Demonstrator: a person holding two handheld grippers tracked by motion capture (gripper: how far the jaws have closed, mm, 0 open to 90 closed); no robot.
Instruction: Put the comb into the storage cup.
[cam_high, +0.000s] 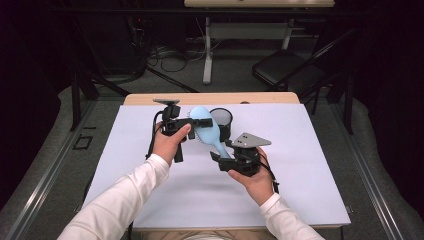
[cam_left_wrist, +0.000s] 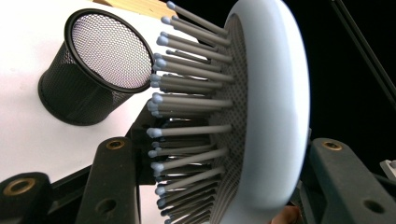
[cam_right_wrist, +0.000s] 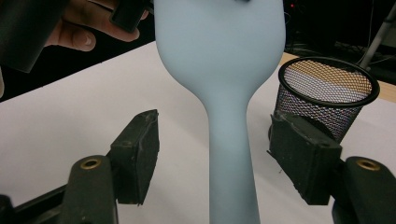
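Observation:
A pale blue hairbrush (cam_high: 205, 127) is held above the white table top (cam_high: 305, 155). My left gripper (cam_high: 191, 124) is shut on its head. In the left gripper view the head (cam_left_wrist: 275, 107) sits edge-on between the two jaws, with the grey bristles (cam_left_wrist: 187, 98) pointing left. My right gripper (cam_high: 221, 151) is at the handle end. In the right gripper view the handle (cam_right_wrist: 231, 154) runs up the middle between the pads (cam_right_wrist: 140, 154), with a gap on each side. This gripper is open.
A black mesh cup (cam_high: 221, 120) stands upright on the table just behind the brush, also in the left gripper view (cam_left_wrist: 93, 70) and the right gripper view (cam_right_wrist: 327, 93). Beyond the table are a folding chair (cam_high: 285, 70), a desk leg (cam_high: 207, 50) and floor cables.

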